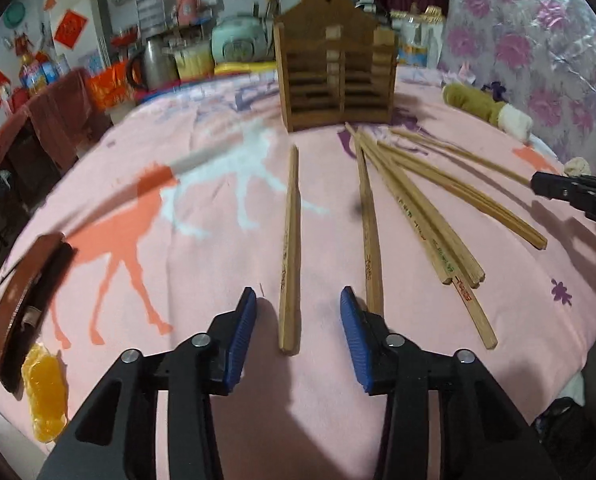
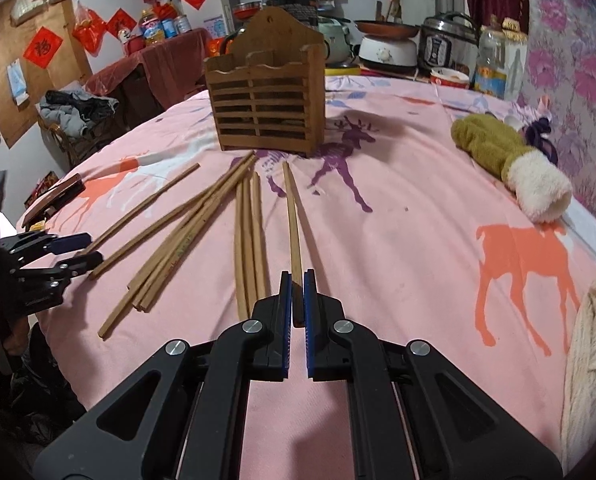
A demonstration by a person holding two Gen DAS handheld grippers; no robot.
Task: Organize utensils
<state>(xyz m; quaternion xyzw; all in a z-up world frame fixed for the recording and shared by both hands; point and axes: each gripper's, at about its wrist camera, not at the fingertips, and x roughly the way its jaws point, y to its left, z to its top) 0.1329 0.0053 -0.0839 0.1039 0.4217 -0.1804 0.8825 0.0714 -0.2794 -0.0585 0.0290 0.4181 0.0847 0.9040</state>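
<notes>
A slatted wooden utensil holder [image 1: 335, 64] [image 2: 266, 108] stands upright at the far side of the pink cloth-covered table [image 1: 202, 300]. Several wooden chopsticks [image 1: 425, 216] [image 2: 178, 236] lie loose in front of it. My left gripper [image 1: 298, 294] is open, and the near end of a single chopstick [image 1: 290, 240] lies on the cloth between its blue pads without touching them. My right gripper [image 2: 297, 276] is shut on the near end of another chopstick [image 2: 292, 216], which points toward the holder. Each gripper shows in the other's view, the left gripper [image 2: 93, 249] and the right gripper [image 1: 541, 184].
An olive mitten with a white cuff [image 2: 505, 160] [image 1: 485, 108] lies at the right of the table. A brown case [image 1: 22, 320] and an orange plastic piece [image 1: 44, 396] sit at the left edge. Pots, cookers and bottles crowd the counter behind the holder.
</notes>
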